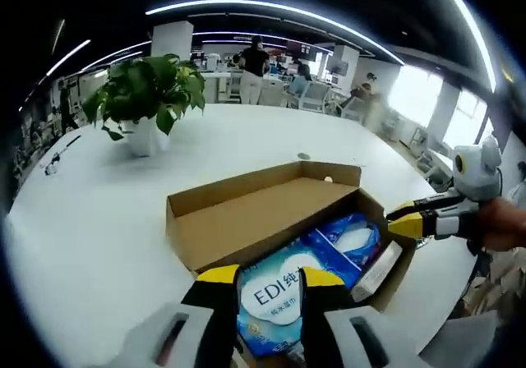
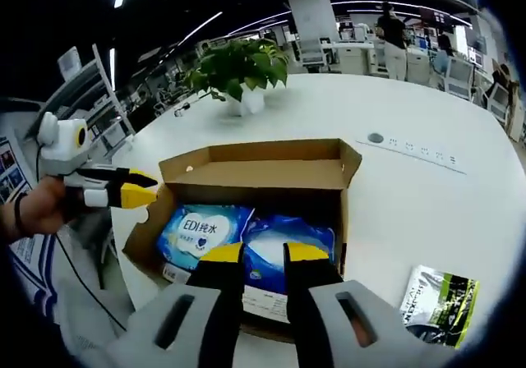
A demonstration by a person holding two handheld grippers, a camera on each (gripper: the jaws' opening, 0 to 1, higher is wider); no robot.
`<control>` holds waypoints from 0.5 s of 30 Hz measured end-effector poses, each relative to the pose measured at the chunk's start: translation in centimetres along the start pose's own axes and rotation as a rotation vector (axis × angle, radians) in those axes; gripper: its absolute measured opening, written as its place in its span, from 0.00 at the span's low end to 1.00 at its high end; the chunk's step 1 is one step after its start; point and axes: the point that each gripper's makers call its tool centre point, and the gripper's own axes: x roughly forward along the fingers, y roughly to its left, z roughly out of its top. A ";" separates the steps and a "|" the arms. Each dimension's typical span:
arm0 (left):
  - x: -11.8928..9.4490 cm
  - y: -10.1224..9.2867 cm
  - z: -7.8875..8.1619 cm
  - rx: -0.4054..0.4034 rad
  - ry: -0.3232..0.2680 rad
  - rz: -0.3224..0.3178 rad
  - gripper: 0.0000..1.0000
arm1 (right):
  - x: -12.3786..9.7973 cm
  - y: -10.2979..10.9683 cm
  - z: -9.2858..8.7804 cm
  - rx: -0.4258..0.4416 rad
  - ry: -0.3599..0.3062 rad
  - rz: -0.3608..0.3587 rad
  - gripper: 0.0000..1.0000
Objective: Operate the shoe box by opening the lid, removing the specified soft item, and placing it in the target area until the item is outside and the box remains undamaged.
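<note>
An open cardboard shoe box point(image 1: 246, 220) point(image 2: 263, 175) lies on a white table with its lid folded back. Inside are a blue soft pack labelled EDI point(image 1: 275, 298) point(image 2: 201, 228) and a second blue pack point(image 1: 349, 236) point(image 2: 288, 245). My left gripper point(image 1: 269, 275) is open just above one end of the box, with the EDI pack seen between its jaws but not clamped. From the right gripper view it hovers at the box's left wall point(image 2: 144, 189), held by a hand. My right gripper point(image 2: 263, 253) is narrowly open over the second pack, and appears at the box's right rim point(image 1: 403, 222).
A potted plant point(image 1: 148, 93) point(image 2: 242, 68) stands on the table beyond the box. A green and black packet point(image 2: 436, 298) lies on the table beside the box. A round table socket point(image 2: 376, 138) sits past the lid. People and desks are far behind.
</note>
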 end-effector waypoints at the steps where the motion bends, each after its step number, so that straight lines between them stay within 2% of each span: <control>1: -0.1 0.1 -0.2 -0.005 0.001 -0.002 0.28 | 0.3 0.2 -0.1 -0.002 0.004 0.006 0.17; 15: -1.6 1.9 -3.1 -0.045 0.016 0.006 0.28 | 3.4 2.6 -1.2 -0.029 0.063 0.050 0.16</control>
